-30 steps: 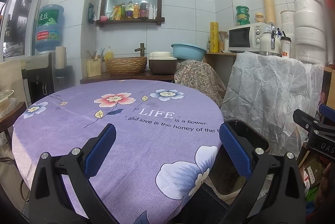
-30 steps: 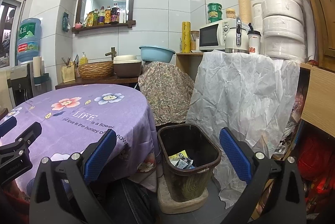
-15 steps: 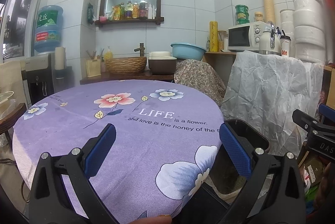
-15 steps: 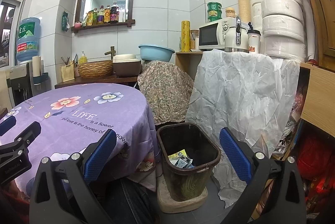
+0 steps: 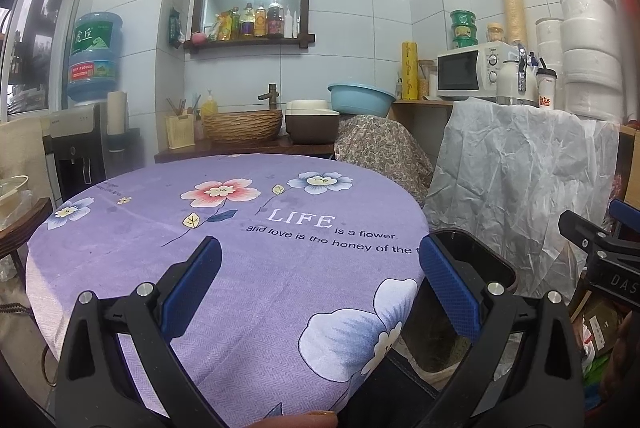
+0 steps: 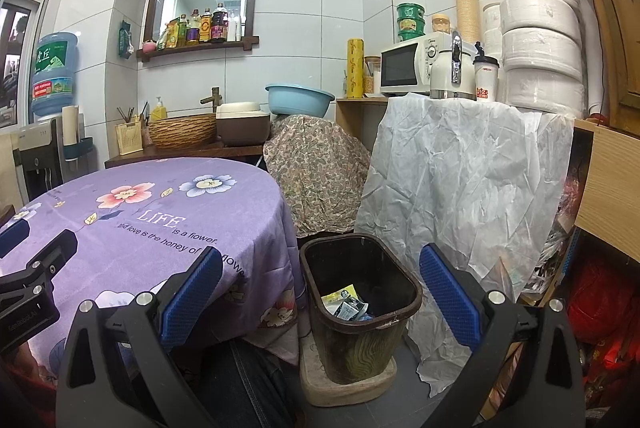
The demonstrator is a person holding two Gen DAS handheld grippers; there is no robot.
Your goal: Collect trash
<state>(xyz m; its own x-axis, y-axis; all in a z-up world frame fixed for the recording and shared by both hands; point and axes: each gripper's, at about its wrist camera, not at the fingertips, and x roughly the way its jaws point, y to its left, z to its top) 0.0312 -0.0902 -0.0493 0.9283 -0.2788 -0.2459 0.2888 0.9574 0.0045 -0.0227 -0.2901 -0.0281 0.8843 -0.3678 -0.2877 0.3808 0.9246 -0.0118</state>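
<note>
A dark brown trash bin (image 6: 394, 312) stands on the floor beside the round table, with crumpled wrappers (image 6: 345, 303) lying inside it. Its rim also shows in the left wrist view (image 5: 476, 258). My right gripper (image 6: 320, 292) is open and empty, held above and in front of the bin. My left gripper (image 5: 320, 288) is open and empty over the near part of the purple flowered tablecloth (image 5: 240, 228). No trash shows on the tablecloth.
A white crumpled sheet (image 6: 460, 168) covers a stand right of the bin, with a microwave (image 6: 408, 68) and a kettle on top. A floral-covered object (image 6: 316, 168) sits behind the bin. A counter with a basket (image 5: 242, 124) and a blue basin stands at the back wall.
Both views have shifted only slightly; the grippers stay open and empty. A fingertip has come into the bottom edge of the left wrist view.
</note>
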